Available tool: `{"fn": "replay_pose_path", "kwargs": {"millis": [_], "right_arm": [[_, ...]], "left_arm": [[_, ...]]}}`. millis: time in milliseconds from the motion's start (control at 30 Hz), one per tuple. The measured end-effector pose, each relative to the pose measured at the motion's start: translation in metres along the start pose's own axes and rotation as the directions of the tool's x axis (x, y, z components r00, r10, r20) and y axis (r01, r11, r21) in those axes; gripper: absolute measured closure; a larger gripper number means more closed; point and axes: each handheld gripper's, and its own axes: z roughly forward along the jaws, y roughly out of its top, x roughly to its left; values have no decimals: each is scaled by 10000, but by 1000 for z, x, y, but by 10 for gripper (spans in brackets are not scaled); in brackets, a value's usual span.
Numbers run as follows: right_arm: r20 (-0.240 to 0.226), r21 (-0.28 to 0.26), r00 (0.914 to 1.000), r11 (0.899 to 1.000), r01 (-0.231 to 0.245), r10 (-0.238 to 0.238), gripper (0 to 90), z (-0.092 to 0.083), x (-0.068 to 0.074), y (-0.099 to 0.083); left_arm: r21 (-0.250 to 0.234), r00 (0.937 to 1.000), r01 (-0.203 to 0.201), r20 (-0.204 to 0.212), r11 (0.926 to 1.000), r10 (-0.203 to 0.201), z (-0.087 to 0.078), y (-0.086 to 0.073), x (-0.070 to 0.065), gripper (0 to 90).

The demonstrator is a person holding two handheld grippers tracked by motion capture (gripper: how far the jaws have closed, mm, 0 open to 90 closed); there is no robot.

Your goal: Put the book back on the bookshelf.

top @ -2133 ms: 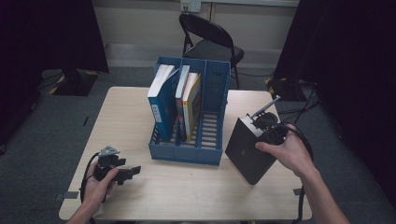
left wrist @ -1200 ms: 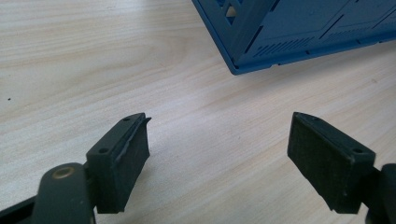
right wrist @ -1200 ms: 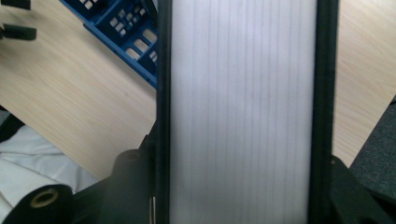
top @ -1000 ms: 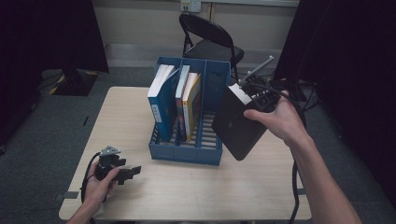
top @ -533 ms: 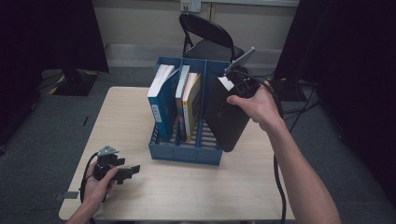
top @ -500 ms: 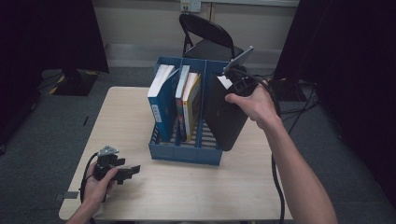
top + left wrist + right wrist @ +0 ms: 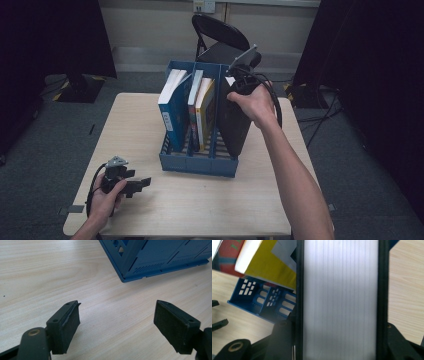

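Counter (image 7: 150,125): carries blue file rack (image 7: 200,162).
Black book (image 7: 235,125): upright, long axis vertical, entering rack's rightmost slot.
Right tongs (image 7: 239,87): grasping the book's top, directly above.
Left tongs (image 7: 117,322): released, idle, well apart.

file rack (image 7: 200,162) mid-table (image 7: 140,130), three books (image 7: 172,107) standing in its left slots, binder (image 7: 235,122) in the right slot, chair (image 7: 220,35) behind the table
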Motion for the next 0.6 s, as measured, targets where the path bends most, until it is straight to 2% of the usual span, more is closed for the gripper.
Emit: {"fn": "replay_pose_path", "kwargs": {"millis": [67,200,433,467,600], "right_arm": [[95,46,9995,9995,-308,308,537,3,2,6],[218,185,9982,9982,-566,562,537,6,5,13],[571,369,9953,9961,-805,784,537,13,11,24],[557,377,9931,9937,-1055,1033,537,16,10,25],[671,439,9929,9939,-1011,980,537,23,13,28]], "left_arm": [[34,10000,-35,8,10000,35,0,0,0,206],[30,10000,-36,-5,10000,36,0,0,0,206],[-15,10000,-35,76,10000,36,0,0,-2,206],[25,10000,-27,66,10000,26,0,0,-1,206],[28,9999,-22,109,10000,21,0,0,-1,206]]}}
